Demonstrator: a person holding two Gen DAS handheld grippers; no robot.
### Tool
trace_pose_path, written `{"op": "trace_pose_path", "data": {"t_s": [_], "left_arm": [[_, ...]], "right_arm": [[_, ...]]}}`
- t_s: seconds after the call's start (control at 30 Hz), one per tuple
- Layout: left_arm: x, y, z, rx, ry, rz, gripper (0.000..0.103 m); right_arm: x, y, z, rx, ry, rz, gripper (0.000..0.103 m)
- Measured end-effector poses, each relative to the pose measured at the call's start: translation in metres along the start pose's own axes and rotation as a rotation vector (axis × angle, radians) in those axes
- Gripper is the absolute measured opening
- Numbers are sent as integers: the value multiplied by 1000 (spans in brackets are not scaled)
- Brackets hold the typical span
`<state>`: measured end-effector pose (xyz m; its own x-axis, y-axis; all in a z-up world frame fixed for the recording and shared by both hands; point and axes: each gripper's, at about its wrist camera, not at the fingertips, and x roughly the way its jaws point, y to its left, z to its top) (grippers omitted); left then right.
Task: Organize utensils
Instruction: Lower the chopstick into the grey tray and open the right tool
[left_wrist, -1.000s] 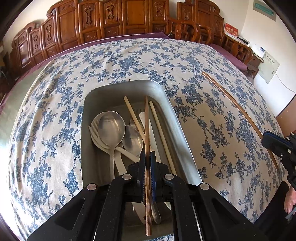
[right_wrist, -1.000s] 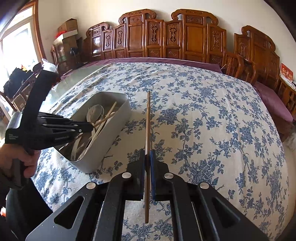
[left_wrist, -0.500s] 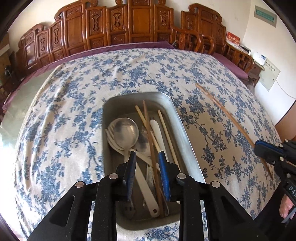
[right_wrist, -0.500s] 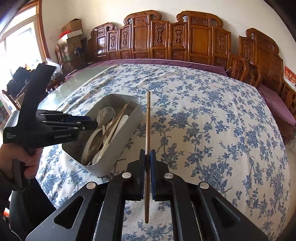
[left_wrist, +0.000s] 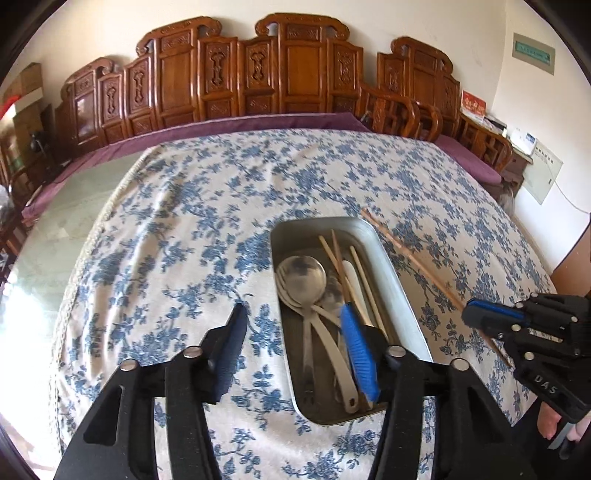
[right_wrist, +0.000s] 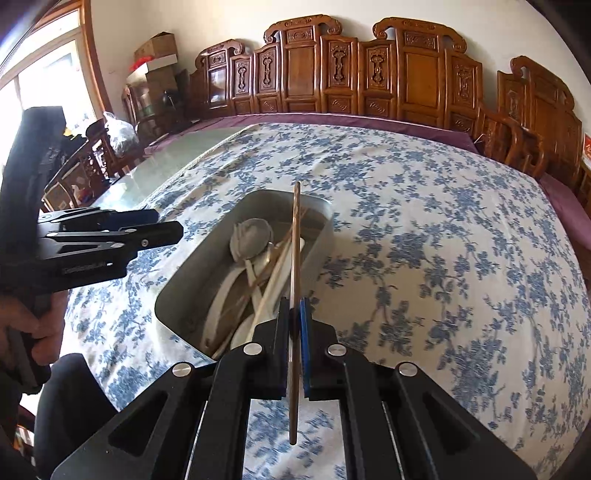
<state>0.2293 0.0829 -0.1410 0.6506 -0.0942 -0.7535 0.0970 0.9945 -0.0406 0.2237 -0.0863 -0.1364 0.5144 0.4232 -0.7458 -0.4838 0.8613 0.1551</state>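
A grey metal tray (left_wrist: 392, 266) on the flowered tablecloth holds a metal spoon (left_wrist: 303, 274), white spoons and several chopsticks (left_wrist: 338, 258). My left gripper (left_wrist: 293, 314) hangs above the tray's near left side. Its jaws are opening and nothing is between them. My right gripper (right_wrist: 294, 306) is shut on a wooden chopstick (right_wrist: 295, 240), which points forward over the right side of the tray (right_wrist: 173, 306). In the left wrist view the right gripper (left_wrist: 476, 312) and its chopstick (left_wrist: 406, 254) are just right of the tray. The left gripper (right_wrist: 162, 230) is at the left in the right wrist view.
The blue-flowered tablecloth (left_wrist: 221, 221) covers most of the table, with bare glass (left_wrist: 55, 229) at its left. Carved wooden chairs (left_wrist: 295, 74) line the far side. A person's hand (right_wrist: 33, 325) holds the left gripper's handle.
The left gripper let go of a dark chopstick into the tray, opened its jaws and drew back up and to the left. The right gripper carried its chopstick left, over the tray.
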Motion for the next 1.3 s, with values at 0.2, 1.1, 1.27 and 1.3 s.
{"op": "trace_pose_path", "data": {"t_s": [0.2, 1.1, 1.27, 1.3], "left_arm": [[-3, 14, -4, -32, -17, 5, 74], [2, 39, -10, -84, 2, 7, 75], [6, 38, -12, -83, 6, 5, 75], [6, 38, -12, -82, 6, 6, 75]], "right_arm": [[15, 10, 10, 18, 17, 20, 7], [77, 26, 24, 107, 108, -9, 7], [80, 22, 23, 170, 114, 17, 7], [81, 24, 23, 168, 112, 21, 7]]}}
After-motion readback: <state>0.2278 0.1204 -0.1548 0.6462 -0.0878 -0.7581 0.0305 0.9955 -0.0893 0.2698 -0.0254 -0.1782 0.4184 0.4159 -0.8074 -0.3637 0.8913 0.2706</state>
